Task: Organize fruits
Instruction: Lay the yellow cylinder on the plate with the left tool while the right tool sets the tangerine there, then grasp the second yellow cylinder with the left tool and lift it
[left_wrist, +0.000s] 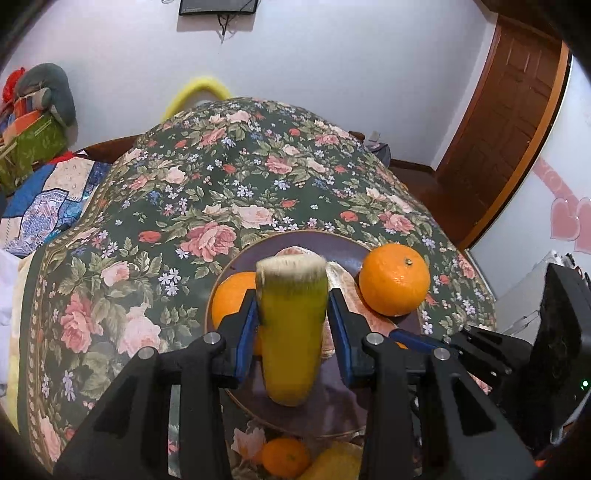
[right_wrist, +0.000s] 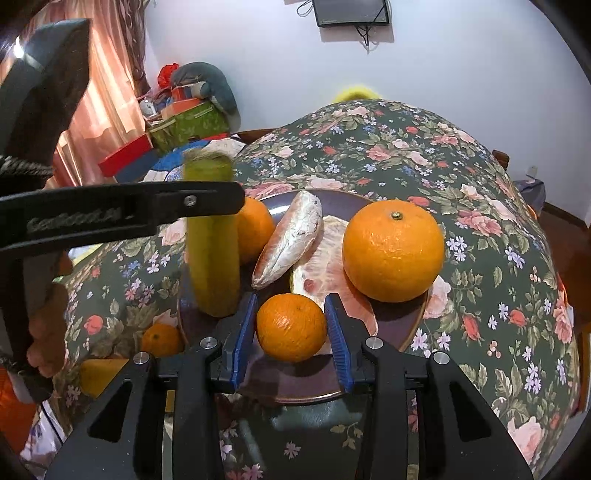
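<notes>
**Two fruits carried to the plate at once**

Floral cloth in dark green and pink covered the whole table (right_wrist: 480, 258), with a white wall and a brown door (left_wrist: 509, 122) behind it. On the cloth sat a dark plate (right_wrist: 295, 395), already holding most of the fruit. The biggest piece was a large orange (right_wrist: 393, 249) at the plate's right side, resting partly on an opened pomelo section (right_wrist: 328, 258); a peeled pomelo wedge (right_wrist: 290, 240) leaned beside it, and another orange (right_wrist: 255, 229) lay at the back left.

The left gripper (left_wrist: 291, 325) was closed on a yellow-green banana piece (left_wrist: 291, 332), cut end up, held upright above the plate's left part. The right gripper (right_wrist: 291, 328) had its blue pads against the sides of a small orange (right_wrist: 291, 326), low over the plate's near edge; whether that fruit already touched the plate could not be told.

Off the plate, on the cloth near its front left rim, a small mandarin (right_wrist: 160, 339) and a yellow fruit piece (right_wrist: 99, 376) remained.

The step in hand looked like setting both held fruits onto the plate. Next, each would need lowering into a free gap before the pads let go, the round orange set where it would not roll off the rim. The two loose pieces would then be left to gather.
</notes>
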